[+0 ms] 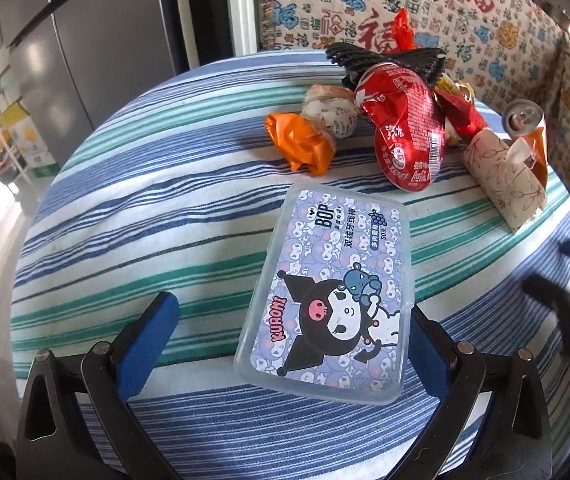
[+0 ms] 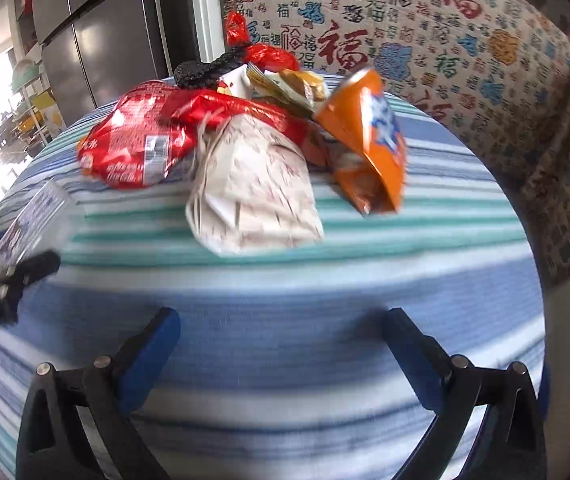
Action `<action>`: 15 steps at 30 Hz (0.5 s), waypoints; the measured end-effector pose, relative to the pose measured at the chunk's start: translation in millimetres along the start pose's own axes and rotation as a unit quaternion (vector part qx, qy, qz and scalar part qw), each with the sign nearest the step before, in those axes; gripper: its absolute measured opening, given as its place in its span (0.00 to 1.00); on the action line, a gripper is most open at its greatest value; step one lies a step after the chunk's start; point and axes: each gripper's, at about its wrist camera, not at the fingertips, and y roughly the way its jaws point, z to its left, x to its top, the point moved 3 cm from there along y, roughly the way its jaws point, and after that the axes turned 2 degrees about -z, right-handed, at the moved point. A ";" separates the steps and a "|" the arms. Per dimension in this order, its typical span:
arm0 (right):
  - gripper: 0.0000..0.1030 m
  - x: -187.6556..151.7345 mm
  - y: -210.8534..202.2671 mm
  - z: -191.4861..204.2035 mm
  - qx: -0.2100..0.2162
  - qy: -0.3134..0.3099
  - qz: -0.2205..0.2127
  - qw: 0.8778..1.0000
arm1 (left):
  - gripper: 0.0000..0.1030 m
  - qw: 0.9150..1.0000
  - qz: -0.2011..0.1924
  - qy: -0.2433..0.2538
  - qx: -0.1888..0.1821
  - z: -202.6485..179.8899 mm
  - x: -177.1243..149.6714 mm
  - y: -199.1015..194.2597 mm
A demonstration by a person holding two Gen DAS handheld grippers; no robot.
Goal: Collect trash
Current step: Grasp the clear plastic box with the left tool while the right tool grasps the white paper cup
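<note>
A pile of trash lies on the striped round table (image 1: 165,208): a crushed red cola can (image 1: 405,128), an orange wrapper (image 1: 301,144), a crumpled white wrapper (image 1: 331,114), a beige patterned paper piece (image 1: 501,176) and an orange can (image 1: 525,120). A clear floss box with a cartoon label (image 1: 325,292) lies flat nearer me. My left gripper (image 1: 289,322) is open with the box between its fingers, close to the right finger. My right gripper (image 2: 281,320) is open over bare cloth, short of the beige paper (image 2: 253,192), the red can (image 2: 133,148) and the orange can (image 2: 369,140).
A black ridged item (image 1: 385,60) and a red plastic bag (image 1: 403,32) sit at the back of the pile. A sofa with a patterned cover (image 1: 445,0) stands behind the table. A grey fridge (image 1: 97,40) is at the left. The right gripper's body (image 1: 565,312) shows at the right edge.
</note>
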 end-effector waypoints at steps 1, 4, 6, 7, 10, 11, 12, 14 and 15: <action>1.00 7.6 5.9 2.7 0.003 -0.004 0.002 1.000 | 1.00 1.000 0.000 0.000 0.000 -0.6 0.2 0.5; 1.00 27.6 21.1 15.4 0.021 -0.028 -0.004 0.999 | 1.00 1.000 0.000 0.009 -0.005 0.8 -2.9 -1.6; 1.00 37.6 28.6 24.6 0.033 -0.043 -0.008 0.998 | 1.00 1.000 0.001 0.023 -0.018 2.4 3.4 3.1; 1.00 40.9 31.2 27.1 0.038 -0.049 -0.008 0.998 | 1.00 0.999 0.002 0.031 -0.024 4.1 7.0 5.8; 1.00 43.5 33.2 25.3 0.046 -0.051 -0.008 0.998 | 1.00 0.997 0.004 0.056 -0.042 7.8 12.5 9.2; 1.00 43.3 33.1 24.7 0.046 -0.053 -0.008 0.998 | 1.00 0.997 0.004 0.063 -0.048 8.5 11.8 8.6; 1.00 42.7 32.6 23.1 0.045 -0.053 -0.008 0.998 | 1.00 0.996 0.003 0.068 -0.052 8.8 10.7 7.4; 1.00 38.3 29.0 19.0 0.044 -0.050 -0.008 0.998 | 1.00 0.995 0.002 0.083 -0.064 9.6 6.6 4.2; 1.00 36.1 27.6 15.9 0.044 -0.047 -0.009 0.998 | 1.00 0.994 0.002 0.088 -0.069 9.5 5.0 2.8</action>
